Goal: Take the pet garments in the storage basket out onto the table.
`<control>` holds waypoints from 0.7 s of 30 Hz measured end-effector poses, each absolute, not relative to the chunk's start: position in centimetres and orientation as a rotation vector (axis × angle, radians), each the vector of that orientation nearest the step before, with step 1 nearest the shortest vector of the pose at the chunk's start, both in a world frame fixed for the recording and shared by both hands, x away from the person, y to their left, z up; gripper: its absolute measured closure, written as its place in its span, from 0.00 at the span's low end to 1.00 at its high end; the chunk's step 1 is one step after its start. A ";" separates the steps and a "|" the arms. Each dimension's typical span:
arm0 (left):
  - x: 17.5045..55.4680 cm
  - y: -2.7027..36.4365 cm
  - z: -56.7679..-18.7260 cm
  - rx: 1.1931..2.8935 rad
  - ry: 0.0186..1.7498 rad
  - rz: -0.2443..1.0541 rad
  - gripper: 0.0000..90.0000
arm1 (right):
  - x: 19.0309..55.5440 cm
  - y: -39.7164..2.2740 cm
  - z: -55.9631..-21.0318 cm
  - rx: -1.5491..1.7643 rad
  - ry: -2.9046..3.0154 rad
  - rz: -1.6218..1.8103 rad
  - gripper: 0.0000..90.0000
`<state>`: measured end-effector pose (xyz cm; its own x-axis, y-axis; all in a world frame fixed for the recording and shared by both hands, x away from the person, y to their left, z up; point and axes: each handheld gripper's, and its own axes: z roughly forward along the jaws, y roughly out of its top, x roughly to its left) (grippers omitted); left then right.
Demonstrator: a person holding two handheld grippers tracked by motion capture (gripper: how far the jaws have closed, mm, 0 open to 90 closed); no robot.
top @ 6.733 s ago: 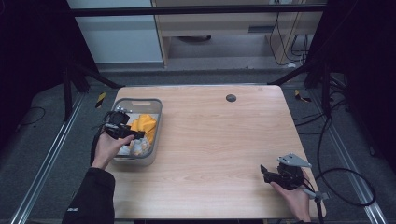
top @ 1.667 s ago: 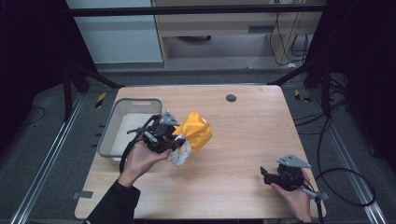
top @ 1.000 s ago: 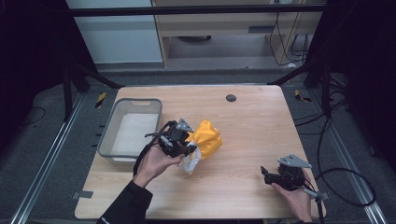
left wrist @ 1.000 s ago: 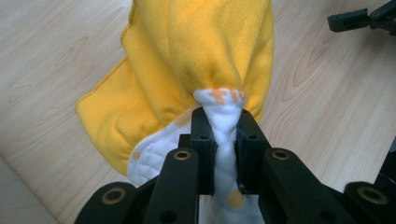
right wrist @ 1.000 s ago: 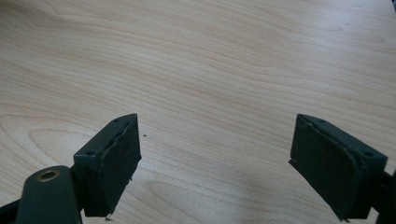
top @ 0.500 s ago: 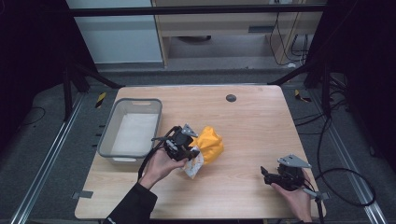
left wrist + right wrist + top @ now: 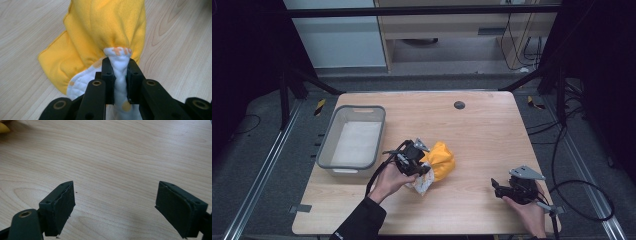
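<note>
- The left gripper (image 7: pixel 117 72) has its jaws clamped on a pinched fold of white quilted fabric with orange marks, part of the bundle of cloths (image 7: pixel 438 165); the yellow cloth (image 7: pixel 105 32) bunches just beyond the jaw tips and spreads onto the counter (image 7: pixel 482 130) ahead of them.
- The grip takes only a narrow gather of the white layer. My guess is that the yellow cloth, which lies outside the jaws, could slide off and be left behind if the bundle is lifted or dragged.
- The bundle looks soft and loosely folded, so it would probably sag and unfold on release, landing in a heap rather than flat.
- A tug sideways might pull the thin fold out from between the pads, since little fabric sits between them.
- The right gripper (image 7: pixel 116 207) rests with its jaws wide apart and nothing between them, only bare wood ahead; it is well apart from the cloths, so it gives no help if the bundle slips.
- The grey bin (image 7: pixel 354 142) stands behind the left jaws, near the counter's left edge. Inside I see only a pale bottom, perhaps a lining; I cannot tell more.
</note>
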<state>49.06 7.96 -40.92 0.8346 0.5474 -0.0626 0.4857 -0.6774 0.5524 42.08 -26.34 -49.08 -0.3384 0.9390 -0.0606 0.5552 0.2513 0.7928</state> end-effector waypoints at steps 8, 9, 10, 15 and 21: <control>49.2 7.6 -41.8 2.467 0.746 0.130 0.86 | 42.1 -26.3 -49.1 1.355 1.992 0.928 0.17; 49.2 7.5 -41.8 2.471 0.746 0.133 0.86 | 42.1 -26.3 -49.1 1.356 1.993 0.928 0.17; 49.2 7.4 -41.9 2.473 0.743 0.133 0.85 | 42.1 -26.3 -49.1 1.356 1.993 0.928 0.17; 49.1 7.3 -42.2 2.473 0.740 0.132 0.83 | 42.1 -26.3 -49.1 1.356 1.994 0.927 0.17; 49.0 7.5 -42.3 2.469 0.738 0.129 0.78 | 42.1 -26.3 -49.1 1.355 1.995 0.924 0.17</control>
